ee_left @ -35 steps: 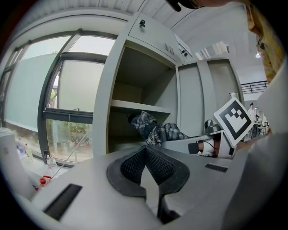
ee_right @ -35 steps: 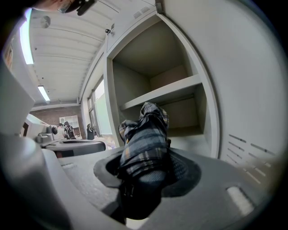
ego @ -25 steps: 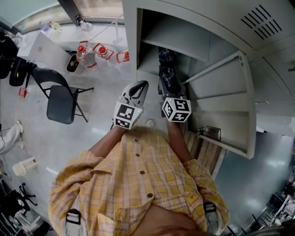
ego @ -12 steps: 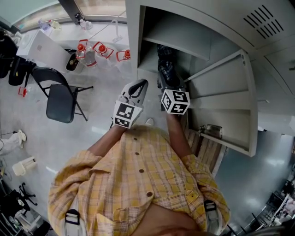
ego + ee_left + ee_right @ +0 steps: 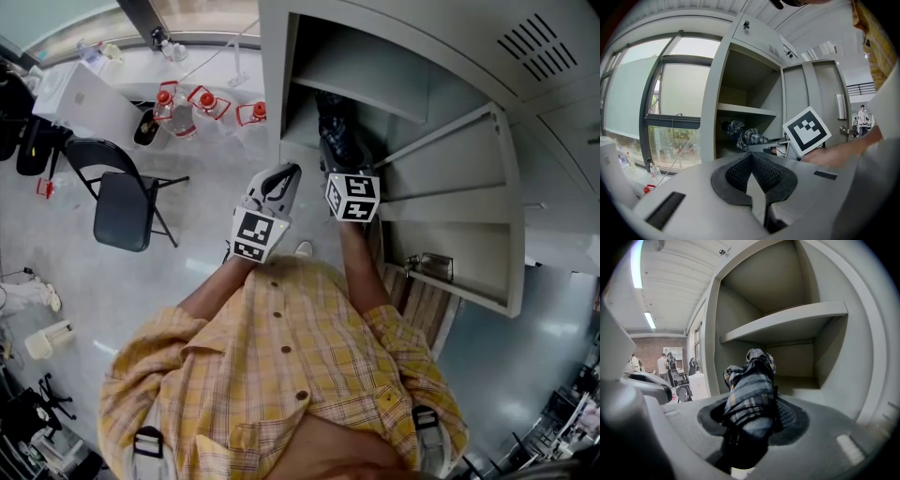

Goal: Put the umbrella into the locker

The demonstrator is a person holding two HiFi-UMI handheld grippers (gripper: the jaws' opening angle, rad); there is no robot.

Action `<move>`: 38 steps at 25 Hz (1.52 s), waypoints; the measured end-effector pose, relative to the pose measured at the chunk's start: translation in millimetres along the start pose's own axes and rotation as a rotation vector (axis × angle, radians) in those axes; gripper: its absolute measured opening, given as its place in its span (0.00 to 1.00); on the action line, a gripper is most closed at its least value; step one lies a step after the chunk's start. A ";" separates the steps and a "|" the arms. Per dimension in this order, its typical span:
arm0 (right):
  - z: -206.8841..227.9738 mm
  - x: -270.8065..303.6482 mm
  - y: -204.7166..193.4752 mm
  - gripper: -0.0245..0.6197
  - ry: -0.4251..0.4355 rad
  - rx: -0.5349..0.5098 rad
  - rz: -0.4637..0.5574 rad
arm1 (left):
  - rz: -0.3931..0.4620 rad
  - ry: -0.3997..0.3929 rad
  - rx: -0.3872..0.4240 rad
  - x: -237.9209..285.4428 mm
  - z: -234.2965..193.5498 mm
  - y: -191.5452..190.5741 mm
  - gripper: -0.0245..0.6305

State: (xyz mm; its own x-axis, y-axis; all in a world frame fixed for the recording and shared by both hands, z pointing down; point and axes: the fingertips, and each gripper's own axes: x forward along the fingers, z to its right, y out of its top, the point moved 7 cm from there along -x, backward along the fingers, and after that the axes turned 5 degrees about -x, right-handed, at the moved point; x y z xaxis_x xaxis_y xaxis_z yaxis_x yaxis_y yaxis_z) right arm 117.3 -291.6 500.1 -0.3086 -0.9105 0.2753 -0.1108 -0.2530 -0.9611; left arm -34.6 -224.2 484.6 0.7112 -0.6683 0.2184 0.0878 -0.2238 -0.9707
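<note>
The grey floor (image 5: pixel 84 272) carries a black folding chair (image 5: pixel 120 211) and the open locker (image 5: pixel 272 103).

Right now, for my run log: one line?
right gripper: shut on dark plaid umbrella, partly inside grey metal locker | left gripper: shut, empty

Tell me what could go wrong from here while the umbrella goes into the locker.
1. The right tool grips the folded dark plaid umbrella near one end, so its long free end might sag or twist out of the grip.
2. That free end points below the shelf of the grey metal locker; it may knock the shelf edge or the frame.
3. Loose fabric folds could snag there.
</note>
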 end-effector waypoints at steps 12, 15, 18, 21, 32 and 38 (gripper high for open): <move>6.7 13.7 13.3 0.33 -0.023 0.027 0.028 | 0.006 0.018 -0.006 -5.9 -2.2 -1.0 0.04; 6.3 18.8 12.5 0.33 -0.017 0.019 0.030 | 0.007 0.021 -0.015 -6.9 -2.0 -1.1 0.04; 7.4 24.8 10.7 0.33 -0.023 0.017 0.016 | 0.006 0.018 -0.017 -6.6 -0.1 -1.2 0.04; 11.4 26.5 10.6 0.33 -0.031 0.036 0.015 | 0.003 0.011 -0.016 -6.4 3.4 -1.8 0.04; 27.7 41.4 12.0 0.33 -0.060 -0.043 -0.033 | -0.001 0.012 -0.013 -7.3 3.7 -2.6 0.04; 31.2 47.0 9.3 0.33 -0.078 -0.055 -0.058 | -0.008 0.007 -0.015 -8.1 3.7 -3.7 0.04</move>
State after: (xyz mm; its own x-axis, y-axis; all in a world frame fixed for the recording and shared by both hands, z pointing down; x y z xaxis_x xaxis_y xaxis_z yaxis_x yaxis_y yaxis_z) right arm 131.3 -347.0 503.5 -0.2263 -0.9180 0.3256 -0.1783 -0.2896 -0.9404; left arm -38.1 -215.3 486.1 0.7056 -0.6714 0.2266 0.0826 -0.2397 -0.9673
